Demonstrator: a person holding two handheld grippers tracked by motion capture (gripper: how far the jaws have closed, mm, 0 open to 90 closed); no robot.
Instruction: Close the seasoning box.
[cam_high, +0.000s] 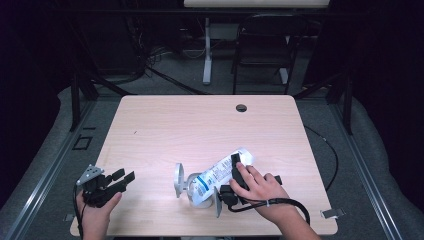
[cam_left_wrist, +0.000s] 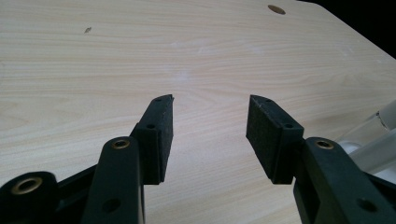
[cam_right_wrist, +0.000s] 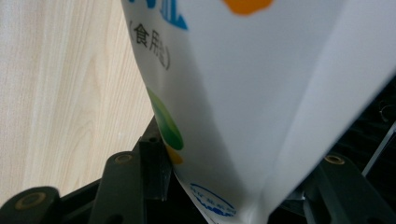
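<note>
A white pouch (cam_high: 220, 172) with blue print lies slanted on the near right part of the wooden table (cam_high: 200, 125). Its lower end rests against a clear jar (cam_high: 192, 186) that lies on its side. My right gripper (cam_high: 235, 162), held by a hand, is shut on the pouch. In the right gripper view the pouch (cam_right_wrist: 261, 93) sits between the jaws, with blue characters and green and orange marks on it. My left gripper (cam_high: 122, 177) is at the table's near left corner, open and holding nothing. In the left gripper view it (cam_left_wrist: 210, 130) points across bare wood, with the clear jar (cam_left_wrist: 373, 140) at the right edge.
A round cable hole (cam_high: 241, 108) sits near the table's far edge. Behind the table stand a dark folding chair (cam_high: 265, 45) and a white table leg (cam_high: 207, 50). The right gripper's black cable (cam_high: 280, 202) loops on the table near the wrist.
</note>
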